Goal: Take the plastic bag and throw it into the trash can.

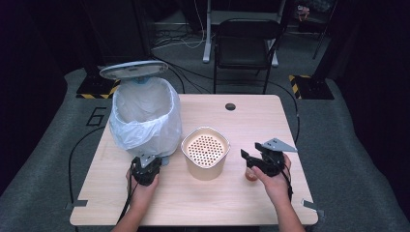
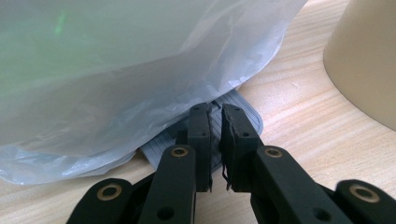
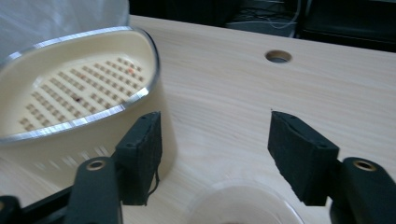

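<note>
Right gripper (image 3: 215,154) over clear cup (image 3: 243,205), beside strainer rim (image 3: 140,93).

My black left tool (image 2: 215,140) sits over a grey ribbed pedal (image 2: 243,116), under a cloudy white bag (image 1: 145,116). The cream strainer (image 1: 205,152) shows a dotted grid and silver rim, on my pale woodgrain surface (image 1: 251,121).

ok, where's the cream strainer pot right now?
High view: the cream strainer pot stands mid-table, just right of the bagged bin, between the two tongs.
</note>
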### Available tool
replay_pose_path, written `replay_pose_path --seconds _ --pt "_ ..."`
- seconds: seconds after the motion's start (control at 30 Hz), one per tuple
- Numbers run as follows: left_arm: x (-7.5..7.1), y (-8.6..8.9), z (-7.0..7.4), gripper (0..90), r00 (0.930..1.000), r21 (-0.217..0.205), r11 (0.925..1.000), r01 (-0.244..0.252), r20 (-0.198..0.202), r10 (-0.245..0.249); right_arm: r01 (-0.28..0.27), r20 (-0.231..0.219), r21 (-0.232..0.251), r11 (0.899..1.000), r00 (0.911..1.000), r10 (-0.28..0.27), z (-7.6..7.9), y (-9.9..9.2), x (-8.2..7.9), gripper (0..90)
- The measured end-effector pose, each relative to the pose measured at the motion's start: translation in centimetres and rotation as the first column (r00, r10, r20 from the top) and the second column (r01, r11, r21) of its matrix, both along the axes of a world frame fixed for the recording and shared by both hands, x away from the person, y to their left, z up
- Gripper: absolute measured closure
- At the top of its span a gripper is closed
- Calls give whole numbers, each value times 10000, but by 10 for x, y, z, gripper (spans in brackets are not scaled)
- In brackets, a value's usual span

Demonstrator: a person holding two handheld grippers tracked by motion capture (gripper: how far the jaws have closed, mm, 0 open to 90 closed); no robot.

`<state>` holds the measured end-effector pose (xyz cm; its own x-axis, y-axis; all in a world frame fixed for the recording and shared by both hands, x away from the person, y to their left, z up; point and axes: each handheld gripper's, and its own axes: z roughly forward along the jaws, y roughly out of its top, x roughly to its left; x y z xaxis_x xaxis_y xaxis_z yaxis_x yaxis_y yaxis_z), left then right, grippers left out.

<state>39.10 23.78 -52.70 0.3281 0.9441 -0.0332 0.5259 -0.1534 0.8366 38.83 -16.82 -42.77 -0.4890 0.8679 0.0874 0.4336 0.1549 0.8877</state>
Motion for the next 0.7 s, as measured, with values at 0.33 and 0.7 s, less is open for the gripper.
replay_pose_path --seconds 0.33,0.7 --pt "0 -1 -1 825 9999 -29 10000 -53 107 53 -943 -385 -274 9952 9949 932 13 39 28 484" --pt "0 0 0 825 10000 -6 10000 0 4 0 -985 -1290 -697 9927 9876 890 6 62 48 592"
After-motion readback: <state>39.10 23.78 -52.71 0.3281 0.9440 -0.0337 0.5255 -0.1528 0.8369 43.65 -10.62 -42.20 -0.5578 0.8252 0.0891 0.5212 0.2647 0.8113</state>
